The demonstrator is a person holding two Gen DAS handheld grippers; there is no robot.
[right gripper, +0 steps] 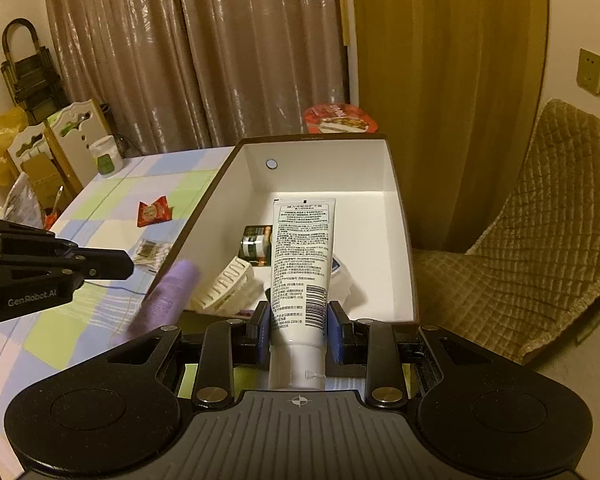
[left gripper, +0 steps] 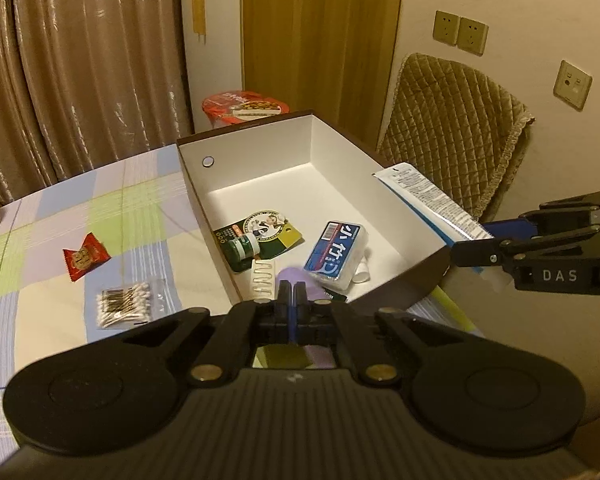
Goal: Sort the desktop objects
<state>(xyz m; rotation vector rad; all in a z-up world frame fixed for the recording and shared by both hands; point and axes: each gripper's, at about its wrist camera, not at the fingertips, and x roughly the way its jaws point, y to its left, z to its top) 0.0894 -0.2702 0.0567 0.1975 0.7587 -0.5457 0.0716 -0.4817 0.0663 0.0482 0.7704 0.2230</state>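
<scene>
Right claw (right gripper: pixel 299 330) is clamped on a white printed plastic tube (right gripper: pixel 302 256) above the open white cardboard box (right gripper: pixel 400 240); left claw (left gripper: pixel 291 294) is closed together, holding nothing, by the box's near rim.

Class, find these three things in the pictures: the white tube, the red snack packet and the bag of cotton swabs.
white tube (right gripper: pixel 302 256), right wrist view, on its printed back face.
red snack packet (left gripper: pixel 85 257), left wrist view, on the middle of the wrapper.
bag of cotton swabs (left gripper: pixel 123 305), left wrist view, on the swab bundle.
</scene>
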